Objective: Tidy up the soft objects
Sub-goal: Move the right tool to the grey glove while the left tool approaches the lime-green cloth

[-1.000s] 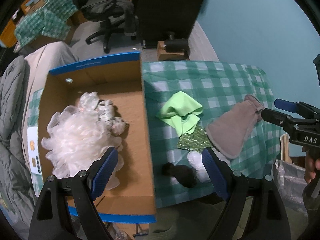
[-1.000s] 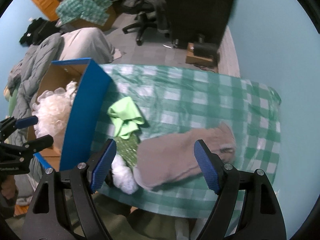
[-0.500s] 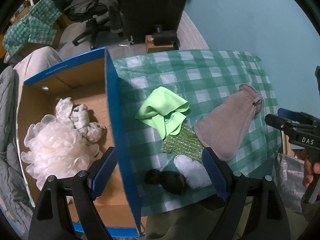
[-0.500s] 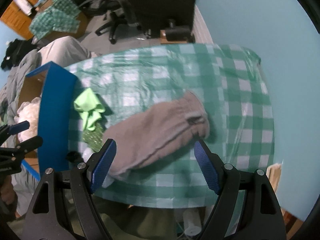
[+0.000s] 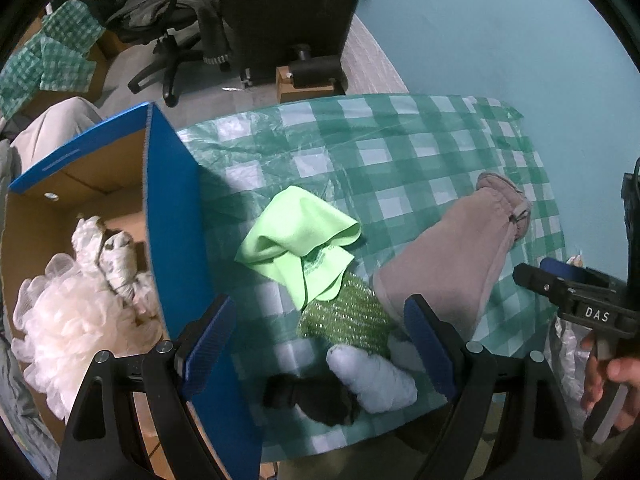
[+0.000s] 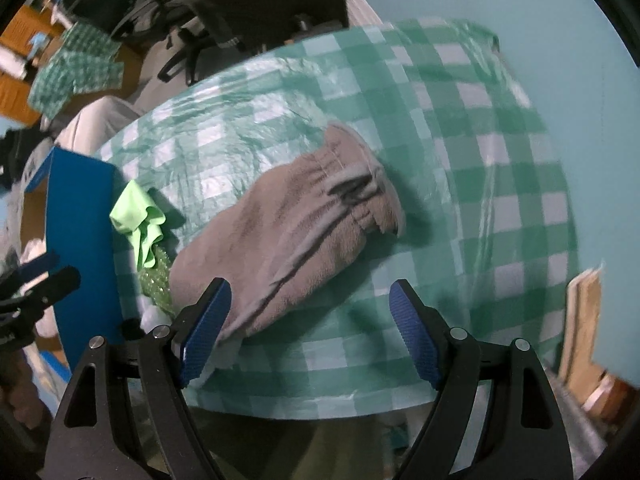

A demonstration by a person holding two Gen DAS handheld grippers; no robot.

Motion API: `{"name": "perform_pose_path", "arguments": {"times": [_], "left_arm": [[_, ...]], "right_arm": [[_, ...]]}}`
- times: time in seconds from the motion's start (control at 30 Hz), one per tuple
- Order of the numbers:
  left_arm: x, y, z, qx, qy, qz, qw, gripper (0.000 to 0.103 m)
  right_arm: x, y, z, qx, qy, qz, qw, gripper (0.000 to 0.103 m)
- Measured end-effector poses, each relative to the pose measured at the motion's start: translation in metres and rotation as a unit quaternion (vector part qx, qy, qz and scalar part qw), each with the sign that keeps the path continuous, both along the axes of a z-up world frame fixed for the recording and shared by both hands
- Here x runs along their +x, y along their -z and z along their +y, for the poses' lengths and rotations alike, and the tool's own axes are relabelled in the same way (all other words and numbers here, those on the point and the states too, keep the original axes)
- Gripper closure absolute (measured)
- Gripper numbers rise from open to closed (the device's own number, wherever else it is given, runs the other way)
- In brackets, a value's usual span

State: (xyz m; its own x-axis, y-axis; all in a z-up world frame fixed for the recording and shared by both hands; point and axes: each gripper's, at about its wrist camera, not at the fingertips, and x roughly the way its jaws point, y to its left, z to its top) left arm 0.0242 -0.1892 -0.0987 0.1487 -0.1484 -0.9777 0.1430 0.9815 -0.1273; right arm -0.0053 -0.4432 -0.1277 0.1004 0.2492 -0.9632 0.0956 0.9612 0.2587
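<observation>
Still unsorted: grey fleece mitt (image 6: pixel 296 236) flat on green checked table (image 6: pixel 500 216), beside blue-walled cardboard box (image 5: pixel 176 248). Right gripper (image 6: pixel 308 334) wide, empty; left gripper (image 5: pixel 316 344) likewise. Risks: snagging loose plastic cover, dragging lime cloth (image 5: pixel 296 240) along.

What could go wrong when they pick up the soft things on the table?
The white roll and black item lie close to the table's near edge; a nudge might knock them off. The green cloth overlaps the sparkly green scrubber, so one grab could drag both. The grey mitt is floppy and might slip from the open right hand-held gripper.
</observation>
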Motion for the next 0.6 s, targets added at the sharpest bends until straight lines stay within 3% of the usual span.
{"name": "perform_pose_path", "arguments": {"times": [0.6], "left_arm": [[0.024, 0.039, -0.021, 0.035, 0.032, 0.0, 0.9989, 0.016]], "right_arm": [[0.005, 0.051, -0.01, 0.071, 0.094, 0.051, 0.992, 0.021]]}}
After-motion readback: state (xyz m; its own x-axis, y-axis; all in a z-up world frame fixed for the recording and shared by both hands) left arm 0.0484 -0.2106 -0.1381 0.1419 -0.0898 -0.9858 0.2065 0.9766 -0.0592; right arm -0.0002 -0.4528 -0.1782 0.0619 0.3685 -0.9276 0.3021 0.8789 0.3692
